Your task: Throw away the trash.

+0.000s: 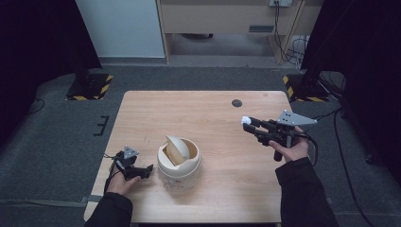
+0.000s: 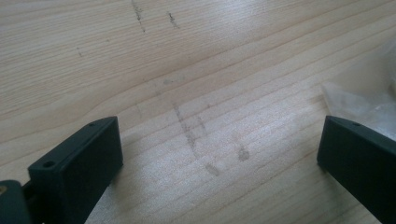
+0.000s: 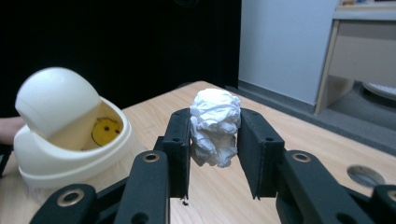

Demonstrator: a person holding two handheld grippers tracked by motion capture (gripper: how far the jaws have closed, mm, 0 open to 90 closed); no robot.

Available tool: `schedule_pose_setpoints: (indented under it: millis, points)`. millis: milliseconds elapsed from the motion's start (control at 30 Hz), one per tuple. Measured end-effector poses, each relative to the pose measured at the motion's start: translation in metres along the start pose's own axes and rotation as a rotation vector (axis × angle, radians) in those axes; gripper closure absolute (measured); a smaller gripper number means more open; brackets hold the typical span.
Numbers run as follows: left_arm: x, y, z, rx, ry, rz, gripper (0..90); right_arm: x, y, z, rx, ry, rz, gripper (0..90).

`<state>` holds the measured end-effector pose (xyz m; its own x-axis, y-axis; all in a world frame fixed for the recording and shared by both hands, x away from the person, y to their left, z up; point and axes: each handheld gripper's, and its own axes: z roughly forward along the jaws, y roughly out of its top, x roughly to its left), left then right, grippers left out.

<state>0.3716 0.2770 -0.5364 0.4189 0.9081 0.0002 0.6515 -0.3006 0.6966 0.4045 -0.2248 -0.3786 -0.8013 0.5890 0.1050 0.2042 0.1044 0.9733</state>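
Paper wad (image 3: 215,126): crumpled white tissue, clamped between the pads of the right hand-held gripper (image 3: 215,154), raised above the worktop (image 1: 213,113).
Bin (image 1: 178,158): cream plastic, round and smooth, with a domed swing lid (image 3: 55,99) tilted open; seen ahead and to the left of the right hand-held gripper's jaws, well apart from them.
Left hand-held gripper (image 2: 219,154): jaws apart, nothing between them, held low over the worktop just beside the bin's base.
Risk, drop: the wad is soft and springy, so a slackened clamp could let it slip before the bin is reached.
Risk, miss: the lid's gap is narrow; the wad could be caught on the dome and roll off.
Worktop: pale wood grain, matte, faintly scuffed.
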Motion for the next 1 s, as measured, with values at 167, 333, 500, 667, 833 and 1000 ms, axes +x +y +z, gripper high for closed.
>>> schedule_pose_setpoints:
  millis: [167, 333, 500, 667, 833, 1000]
  points:
    - [0.000, 0.000, 0.000, 0.000, 0.000, 0.000, 0.0, 0.005, 0.011, 0.013, -0.011, 0.026, -0.014, 65.7]
    - [0.000, 0.000, 0.000, 0.000, 0.000, 0.000, 0.0, 0.014, 0.022, 0.027, -0.007, 0.064, -0.038, 65.7]
    - [0.000, 0.000, 0.000, 0.000, 0.000, 0.000, 0.0, 0.021, 0.028, 0.039, -0.011, 0.105, -0.047, 65.7]
    - [0.000, 0.000, 0.000, 0.000, 0.000, 0.000, 0.0, 0.027, 0.029, 0.049, -0.007, 0.148, -0.056, 65.7]
    - [0.000, 0.000, 0.000, 0.000, 0.000, 0.000, 0.0, 0.033, 0.032, 0.059, -0.004, 0.181, -0.065, 65.7]
    - [0.000, 0.000, 0.000, 0.000, 0.000, 0.000, 0.0, 0.039, 0.037, 0.068, -0.001, 0.204, -0.068, 65.9]
